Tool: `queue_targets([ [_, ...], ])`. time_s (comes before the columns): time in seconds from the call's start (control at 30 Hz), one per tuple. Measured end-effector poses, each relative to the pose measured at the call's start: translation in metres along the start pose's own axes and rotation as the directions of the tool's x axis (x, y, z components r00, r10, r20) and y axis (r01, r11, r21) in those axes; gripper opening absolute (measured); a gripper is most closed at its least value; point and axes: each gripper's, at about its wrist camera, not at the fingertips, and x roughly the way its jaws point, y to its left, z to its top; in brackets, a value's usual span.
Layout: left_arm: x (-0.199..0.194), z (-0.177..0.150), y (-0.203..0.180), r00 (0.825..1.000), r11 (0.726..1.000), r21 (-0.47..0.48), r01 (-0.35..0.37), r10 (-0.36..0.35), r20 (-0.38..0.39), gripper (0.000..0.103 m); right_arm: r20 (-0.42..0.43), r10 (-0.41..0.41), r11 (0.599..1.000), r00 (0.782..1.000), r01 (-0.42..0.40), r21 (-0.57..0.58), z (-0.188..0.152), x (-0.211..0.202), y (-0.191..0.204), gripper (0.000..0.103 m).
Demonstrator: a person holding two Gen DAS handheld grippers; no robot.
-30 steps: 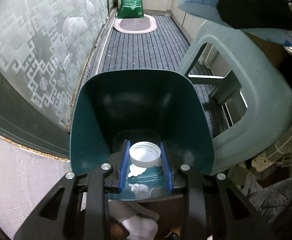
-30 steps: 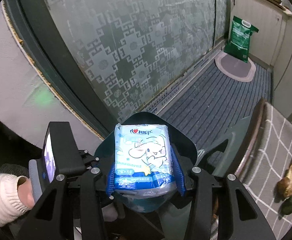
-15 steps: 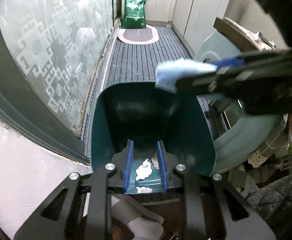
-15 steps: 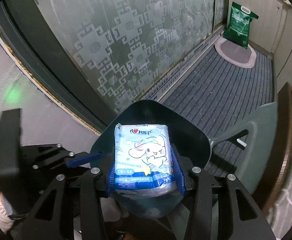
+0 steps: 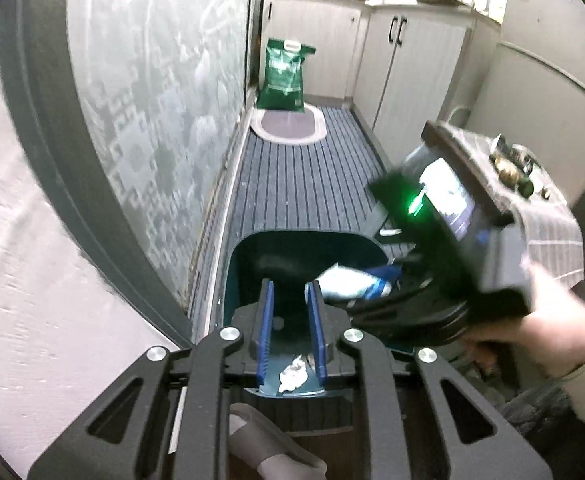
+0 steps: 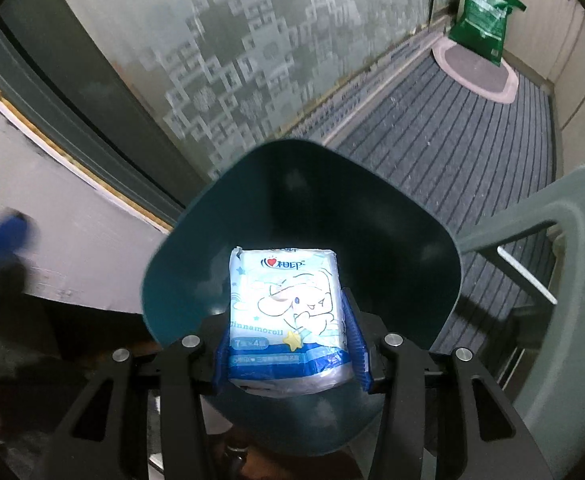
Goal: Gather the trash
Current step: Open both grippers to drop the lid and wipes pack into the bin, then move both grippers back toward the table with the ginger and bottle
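Note:
A dark teal trash bin (image 5: 252, 256) stands on the floor below both grippers; it also shows in the right wrist view (image 6: 412, 240). My left gripper (image 5: 290, 292) is open and empty above the bin's near rim, with white scraps (image 5: 292, 374) in the bin below it. My right gripper (image 6: 288, 320) is shut on a blue and white tissue pack (image 6: 284, 312) and holds it over the bin's opening. In the left wrist view the right gripper (image 5: 376, 288) reaches in from the right with the tissue pack (image 5: 348, 282) at the bin's rim.
A frosted patterned glass door (image 5: 152, 100) runs along the left. A striped grey mat (image 5: 304, 184) leads to an oval rug (image 5: 288, 126) and a green bag (image 5: 284, 78). A grey-green plastic stool (image 6: 552, 280) stands right of the bin. White cabinets (image 5: 408, 64) line the right.
My left gripper let go of the white bottle cap into the bin and rose back, open. My right gripper moved the tissue pack over the bin's opening.

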Motion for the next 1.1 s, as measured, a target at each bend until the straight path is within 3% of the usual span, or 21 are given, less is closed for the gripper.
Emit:
queue_targets([
  [0.23, -0.032, 0.012, -0.011, 0.996, 1.000, -0.008, 0.030, -0.029, 0.082, 0.019, -0.054, -0.031, 0.999, 0.998, 0.030, -0.024, -0.005, 0.024, 0.005, 0.048],
  [0.33, -0.039, 0.016, -0.014, 0.993, 0.999, -0.010, 0.041, -0.040, 0.109, 0.019, -0.080, -0.033, 0.999, 0.996, 0.031, -0.018, -0.009, 0.031, 0.004, 0.054],
  [0.6, -0.060, 0.025, -0.016, 0.983, 0.998, -0.033, 0.059, -0.052, 0.177, 0.019, -0.090, -0.038, 0.999, 0.995, 0.036, -0.016, -0.014, 0.031, 0.004, 0.055],
  [0.73, -0.069, 0.030, -0.018, 0.977, 0.997, -0.040, 0.064, -0.054, 0.204, 0.023, -0.061, -0.018, 1.000, 0.998, 0.017, -0.023, -0.013, 0.020, 0.005, 0.054],
  [0.93, -0.080, 0.037, -0.025, 0.968, 0.996, -0.044, 0.077, -0.064, 0.242, 0.029, 0.021, 0.030, 0.999, 0.999, -0.029, -0.046, -0.010, -0.014, 0.014, 0.041],
  [1.1, -0.085, 0.042, -0.034, 0.961, 0.996, -0.033, 0.081, -0.070, 0.267, 0.032, 0.106, 0.075, 0.995, 0.991, -0.067, -0.076, -0.007, -0.051, 0.024, 0.040],
])
